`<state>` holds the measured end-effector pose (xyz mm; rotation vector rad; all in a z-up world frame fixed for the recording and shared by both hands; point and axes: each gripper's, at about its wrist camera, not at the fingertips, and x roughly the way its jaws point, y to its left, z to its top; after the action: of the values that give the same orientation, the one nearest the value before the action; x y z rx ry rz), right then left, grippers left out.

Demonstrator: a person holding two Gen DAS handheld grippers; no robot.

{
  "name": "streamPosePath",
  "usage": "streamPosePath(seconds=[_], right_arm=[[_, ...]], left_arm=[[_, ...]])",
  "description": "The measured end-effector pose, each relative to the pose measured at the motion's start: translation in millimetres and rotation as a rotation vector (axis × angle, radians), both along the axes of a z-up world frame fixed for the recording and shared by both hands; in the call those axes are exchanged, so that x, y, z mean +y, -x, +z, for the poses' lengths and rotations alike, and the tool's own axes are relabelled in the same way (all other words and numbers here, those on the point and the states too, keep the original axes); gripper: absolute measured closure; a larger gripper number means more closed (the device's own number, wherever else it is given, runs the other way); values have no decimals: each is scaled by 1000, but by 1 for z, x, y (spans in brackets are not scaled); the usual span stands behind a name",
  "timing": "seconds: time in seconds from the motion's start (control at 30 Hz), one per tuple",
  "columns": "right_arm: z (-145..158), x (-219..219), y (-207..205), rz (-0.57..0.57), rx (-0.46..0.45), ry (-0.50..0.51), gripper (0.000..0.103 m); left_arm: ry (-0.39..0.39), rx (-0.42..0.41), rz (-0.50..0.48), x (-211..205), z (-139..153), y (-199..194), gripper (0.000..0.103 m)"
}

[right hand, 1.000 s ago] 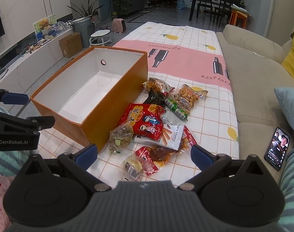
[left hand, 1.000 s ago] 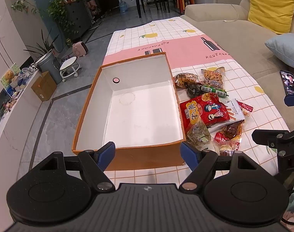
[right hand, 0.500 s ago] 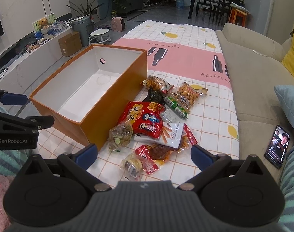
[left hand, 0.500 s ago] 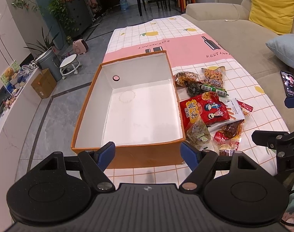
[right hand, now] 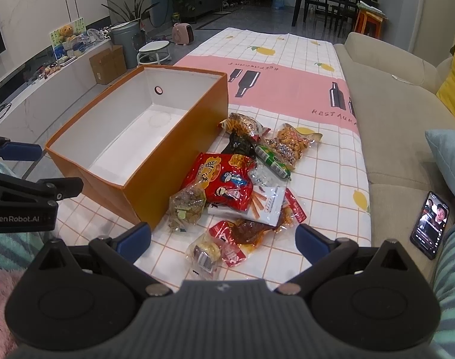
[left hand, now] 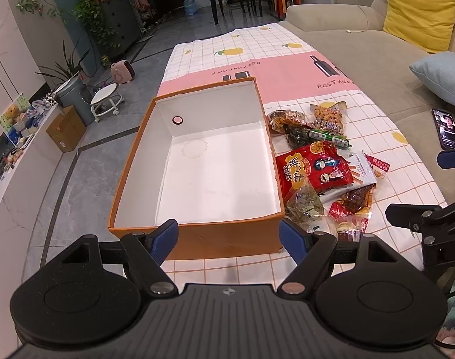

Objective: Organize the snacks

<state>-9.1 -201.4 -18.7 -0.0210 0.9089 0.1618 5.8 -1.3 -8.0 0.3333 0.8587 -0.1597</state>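
Note:
An orange box [left hand: 227, 246] with a white, bare inside stands on the tablecloth, seen also in the right wrist view as the orange box [right hand: 179, 146]. Just right of it lies a pile of snack packets: a big red bag [left hand: 314, 170] [right hand: 224, 182], a green sausage stick [right hand: 272, 161], a clear packet of greenish snacks [right hand: 187, 206], and several smaller ones. My left gripper [left hand: 228, 236] is open, facing the box's near wall. My right gripper [right hand: 224, 239] is open above the pile's near end, holding nothing.
A checked and pink tablecloth [right hand: 287, 89] covers the low table. A beige sofa [right hand: 392, 113] runs along the right, with a lit phone [right hand: 430, 224] on it. The floor drops off left of the box [left hand: 77, 179]. A striped sleeve [right hand: 454, 269] shows at the right.
Both grippers have edged slightly forward toward the table; the box and snacks look a little closer. Nothing was grasped or moved.

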Motion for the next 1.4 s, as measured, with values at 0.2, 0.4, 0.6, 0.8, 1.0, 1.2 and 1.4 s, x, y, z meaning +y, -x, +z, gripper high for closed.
streamPosePath(seconds=[0.2,0.4,0.6,0.8,1.0,1.2,1.4], right_arm=[[0,0,0,0,2,0,4],[-1,0,0,-1,5,0,4],[-2,0,1,1,6,1,4],[-3,1,0,1,9,1,4],[-3,1,0,1,11,0,4],[-5,-1,1,4,17,-7,4],[-12,-14,-2,12,37,-60,4]], left_arm=[[0,0,0,0,0,0,13],[1,1,1,0,-1,0,13],[1,3,1,-1,-2,1,13],[5,5,1,2,-1,1,13],[7,6,0,3,-1,0,13],[15,16,-17,0,0,1,13],[113,71,-90,-7,2,-2,25]])
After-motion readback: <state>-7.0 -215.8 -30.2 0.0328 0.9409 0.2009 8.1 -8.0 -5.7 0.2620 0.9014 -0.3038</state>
